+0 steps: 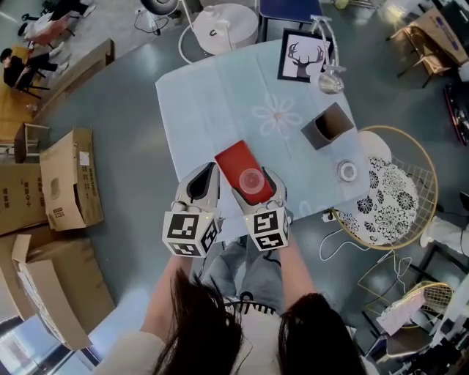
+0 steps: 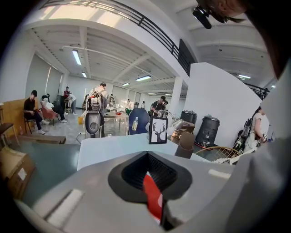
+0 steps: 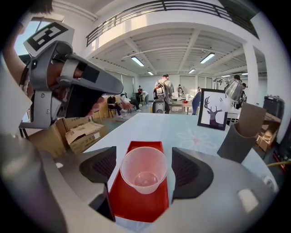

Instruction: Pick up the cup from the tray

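As it stands on the near end of the red tray (image 1: 229, 157), cup (image 1: 251, 180) points mouth up | left gripper (image 1: 202, 184): just left of tray, tilted down, jaws pressed together, empty | right gripper (image 1: 256, 185): jaws spread either side of cup, not touching | right gripper view alone shows the cup's empty bottom (image 3: 145, 179)

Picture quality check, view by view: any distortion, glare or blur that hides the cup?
Head view: sharp, edges bent, cup plain on the tray. Right gripper view: heavy fisheye, dark corners, cup sharp between open jaws. Left gripper view: same fisheye, ceiling washed out at top left, no cup, only a tray sliver.
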`<move>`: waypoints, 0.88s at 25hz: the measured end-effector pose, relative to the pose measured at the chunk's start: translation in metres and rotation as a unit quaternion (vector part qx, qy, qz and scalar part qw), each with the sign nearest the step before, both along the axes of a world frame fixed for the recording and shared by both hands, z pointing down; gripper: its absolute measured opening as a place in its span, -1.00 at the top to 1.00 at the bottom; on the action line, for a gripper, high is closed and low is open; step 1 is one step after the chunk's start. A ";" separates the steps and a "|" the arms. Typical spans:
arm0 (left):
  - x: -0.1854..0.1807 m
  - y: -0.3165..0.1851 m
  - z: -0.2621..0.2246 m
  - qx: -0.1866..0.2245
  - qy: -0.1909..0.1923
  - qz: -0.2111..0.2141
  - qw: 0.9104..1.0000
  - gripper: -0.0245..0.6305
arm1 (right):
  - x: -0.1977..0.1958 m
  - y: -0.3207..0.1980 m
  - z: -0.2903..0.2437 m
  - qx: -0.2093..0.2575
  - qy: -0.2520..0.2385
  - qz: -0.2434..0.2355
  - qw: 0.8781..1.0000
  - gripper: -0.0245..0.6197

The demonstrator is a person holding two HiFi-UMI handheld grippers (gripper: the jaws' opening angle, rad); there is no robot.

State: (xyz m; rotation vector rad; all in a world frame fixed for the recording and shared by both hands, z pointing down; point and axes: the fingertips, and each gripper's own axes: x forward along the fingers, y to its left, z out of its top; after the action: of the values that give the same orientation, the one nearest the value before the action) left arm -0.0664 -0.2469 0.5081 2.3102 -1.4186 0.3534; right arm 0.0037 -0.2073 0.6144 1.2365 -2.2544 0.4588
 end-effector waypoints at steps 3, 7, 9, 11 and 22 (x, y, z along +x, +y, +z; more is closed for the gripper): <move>0.000 -0.004 0.000 0.004 0.000 -0.003 1.000 0.93 | 0.002 -0.001 0.006 -0.006 0.008 0.003 1.000 -0.33; 0.000 -0.005 -0.002 0.006 -0.001 -0.004 1.000 0.93 | 0.005 0.001 0.013 -0.029 0.003 0.012 1.000 -0.30; -0.002 -0.006 -0.003 0.007 -0.001 -0.005 1.000 0.93 | 0.004 0.002 0.016 -0.034 0.009 0.010 0.999 -0.26; -0.003 -0.007 -0.004 0.009 -0.001 -0.007 1.000 0.93 | 0.005 0.000 0.017 -0.032 0.016 0.013 0.999 -0.19; -0.002 -0.010 -0.005 0.010 0.005 -0.013 1.000 0.93 | 0.007 -0.005 0.016 -0.024 0.026 0.014 0.999 -0.16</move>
State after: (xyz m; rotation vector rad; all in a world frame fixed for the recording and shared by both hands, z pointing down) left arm -0.0682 -0.2570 0.5036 2.3026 -1.4532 0.3215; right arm 0.0103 -0.2123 0.6309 1.2439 -2.1716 0.4836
